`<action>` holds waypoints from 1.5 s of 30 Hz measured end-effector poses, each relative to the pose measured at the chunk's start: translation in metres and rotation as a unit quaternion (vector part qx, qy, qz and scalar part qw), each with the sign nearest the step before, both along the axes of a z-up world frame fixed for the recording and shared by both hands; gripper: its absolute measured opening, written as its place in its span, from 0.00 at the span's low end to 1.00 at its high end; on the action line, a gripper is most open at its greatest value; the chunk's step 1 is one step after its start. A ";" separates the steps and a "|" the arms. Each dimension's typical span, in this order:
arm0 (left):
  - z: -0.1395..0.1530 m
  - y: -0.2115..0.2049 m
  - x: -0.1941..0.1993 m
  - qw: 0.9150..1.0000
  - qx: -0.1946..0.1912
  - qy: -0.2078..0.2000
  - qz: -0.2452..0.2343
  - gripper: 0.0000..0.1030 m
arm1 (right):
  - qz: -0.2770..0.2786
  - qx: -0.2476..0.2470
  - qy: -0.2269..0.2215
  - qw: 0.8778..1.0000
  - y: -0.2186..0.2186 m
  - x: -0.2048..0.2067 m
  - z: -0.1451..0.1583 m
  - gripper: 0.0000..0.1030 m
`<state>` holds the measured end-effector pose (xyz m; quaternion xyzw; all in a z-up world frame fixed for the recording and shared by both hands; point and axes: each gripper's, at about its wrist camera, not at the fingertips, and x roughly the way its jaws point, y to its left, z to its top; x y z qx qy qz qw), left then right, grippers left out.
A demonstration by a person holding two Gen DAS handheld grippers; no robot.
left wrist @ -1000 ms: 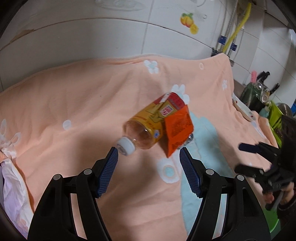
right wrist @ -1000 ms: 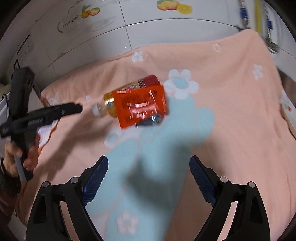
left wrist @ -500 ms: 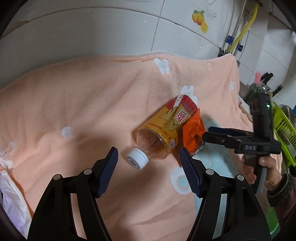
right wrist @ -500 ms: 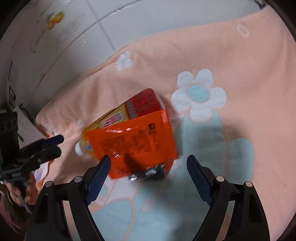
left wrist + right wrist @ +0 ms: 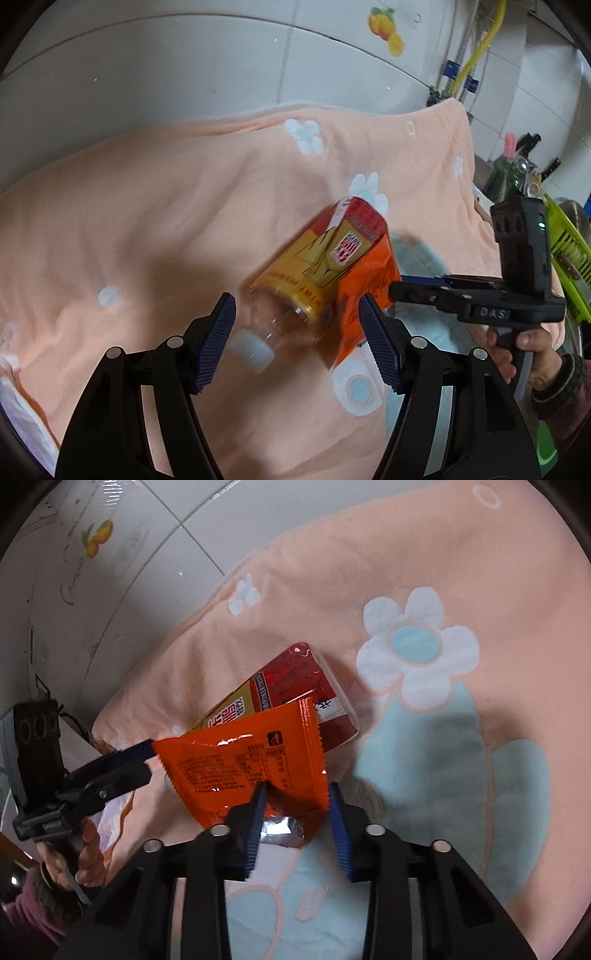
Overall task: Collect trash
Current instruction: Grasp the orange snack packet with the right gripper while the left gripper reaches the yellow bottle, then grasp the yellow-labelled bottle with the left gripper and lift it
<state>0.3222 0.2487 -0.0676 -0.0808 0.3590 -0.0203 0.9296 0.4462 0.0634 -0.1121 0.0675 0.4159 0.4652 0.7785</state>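
So there's a peach fleece blanket (image 5: pixel 155 229) with white flowers and a pale blue patch spread over the surface, white tiled wall (image 5: pixel 184 70) behind it with a fruit sticker (image 5: pixel 386 27). Lying on its side on the blanket is an empty plastic bottle (image 5: pixel 314 280) with a yellow and red label, its white cap (image 5: pixel 253 349) pointing toward the left wrist camera. An orange snack wrapper (image 5: pixel 247 771) leans right against the bottle's side, touching it, with its silver inside showing at the torn lower end. The right hand-held gripper (image 5: pixel 295 812) is down at that lower end of the wrapper and its jaws are closing, already narrow, with the wrapper's bottom edge and the crinkled silver bit sitting between the blue pads; looks like the left pad is touching the foil, but I can't say for sure it's clamped tight. The left hand-held gripper (image 5: pixel 297 339) sits about half open, nothing gripped, with the cap end of the bottle just in front of the gap between its pads. In the left view you can see the person's right hand (image 5: pixel 524 350) on the other tool's handle, off to the right. Green dish rack (image 5: pixel 569 258) and some kitchen stuff at the far right edge.
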 end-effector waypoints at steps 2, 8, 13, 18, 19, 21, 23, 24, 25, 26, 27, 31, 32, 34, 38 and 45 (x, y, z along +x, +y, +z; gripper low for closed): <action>0.002 -0.004 0.006 1.000 0.005 0.002 -0.004 0.67 | 0.000 0.001 -0.008 1.000 -0.003 -0.006 0.004 0.23; 0.007 -0.008 0.010 1.000 0.003 -0.001 -0.006 0.67 | -0.011 -0.007 -0.032 0.999 -0.006 -0.015 0.012 0.18; 0.004 -0.016 0.018 1.000 0.021 0.008 -0.015 0.68 | -0.023 -0.015 -0.049 0.998 -0.020 -0.026 0.018 0.17; 0.000 -0.031 0.037 0.998 0.054 0.012 -0.034 0.74 | -0.034 -0.030 -0.077 0.996 -0.050 -0.047 0.031 0.17; -0.001 -0.034 0.041 0.997 0.063 0.015 -0.038 0.74 | -0.037 -0.030 -0.079 0.996 -0.057 -0.051 0.033 0.16; -0.004 -0.042 0.051 0.995 0.085 0.019 -0.049 0.74 | -0.044 -0.033 -0.090 0.994 -0.074 -0.060 0.040 0.15; -0.008 -0.048 0.063 0.992 0.106 0.029 -0.056 0.74 | -0.050 -0.034 -0.095 0.994 -0.088 -0.066 0.045 0.15; -0.009 -0.051 0.067 0.991 0.112 0.030 -0.059 0.74 | -0.055 -0.036 -0.096 0.993 -0.096 -0.070 0.047 0.14; -0.010 -0.053 0.071 0.991 0.118 0.032 -0.061 0.74 | -0.058 -0.036 -0.096 0.993 -0.101 -0.072 0.049 0.14; -0.011 -0.054 0.074 0.990 0.122 0.034 -0.061 0.74 | -0.061 -0.038 -0.098 0.993 -0.105 -0.074 0.050 0.14; -0.013 -0.054 0.077 0.990 0.126 0.036 -0.061 0.74 | -0.066 -0.040 -0.099 0.992 -0.110 -0.076 0.051 0.14; -0.017 -0.053 0.089 0.990 0.119 0.045 -0.060 0.78 | -0.074 -0.041 -0.101 0.991 -0.128 -0.087 0.055 0.14; -0.018 -0.053 0.090 0.990 0.121 0.047 -0.061 0.78 | -0.076 -0.042 -0.103 0.991 -0.132 -0.090 0.056 0.14; -0.018 -0.058 0.091 0.987 0.133 0.048 -0.070 0.78 | -0.078 -0.042 -0.103 0.991 -0.140 -0.097 0.057 0.14; -0.025 -0.069 0.097 0.980 0.173 0.057 -0.081 0.79 | -0.083 -0.051 -0.108 0.989 -0.153 -0.110 0.058 0.14; -0.032 -0.069 0.109 0.978 0.175 0.069 -0.085 0.82 | -0.093 -0.058 -0.110 0.988 -0.170 -0.126 0.061 0.14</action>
